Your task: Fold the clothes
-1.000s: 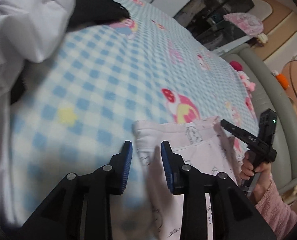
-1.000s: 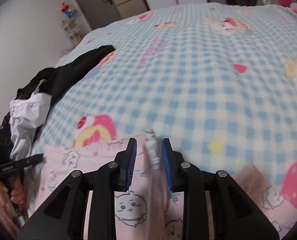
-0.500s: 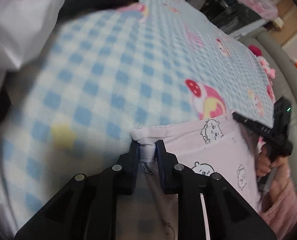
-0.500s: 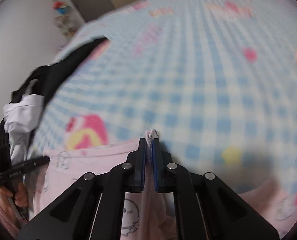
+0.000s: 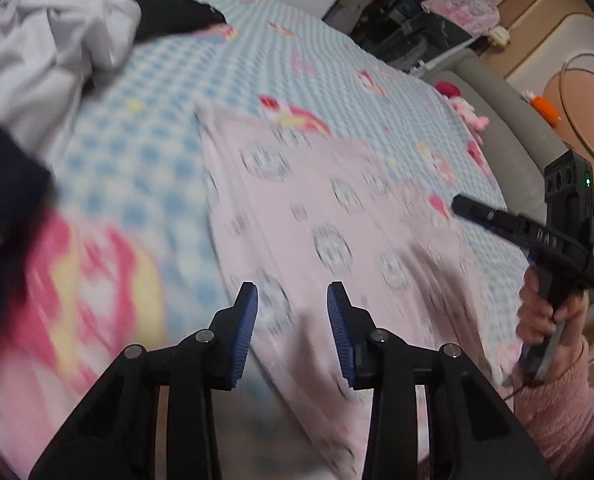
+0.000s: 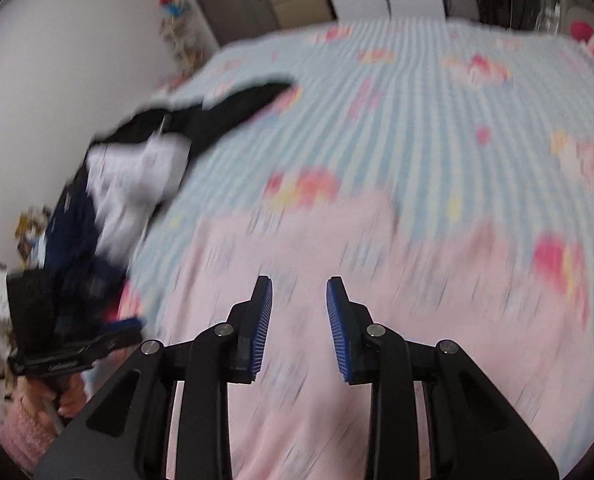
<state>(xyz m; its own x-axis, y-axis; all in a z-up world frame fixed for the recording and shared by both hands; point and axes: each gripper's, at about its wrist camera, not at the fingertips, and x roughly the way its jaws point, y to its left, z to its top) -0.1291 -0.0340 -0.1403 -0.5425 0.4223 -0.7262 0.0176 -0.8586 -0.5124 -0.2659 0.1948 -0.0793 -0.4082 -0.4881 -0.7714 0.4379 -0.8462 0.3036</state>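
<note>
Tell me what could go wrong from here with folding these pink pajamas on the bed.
1. Both grippers, left and right, have just been opening and nothing sits between their pads, so the pink pajamas may settle crooked on the checked blanket.
2. The pile of white and dark clothes lies close on the left; a wide sweep could snag it.
3. Both views are blurred, so the next grasp may miss the hem.

Black tool (image 5: 292, 300) with blue ribbed pads (image 5: 244, 336), silver screws; fuzzy pink sleeve (image 5: 565, 412).
</note>
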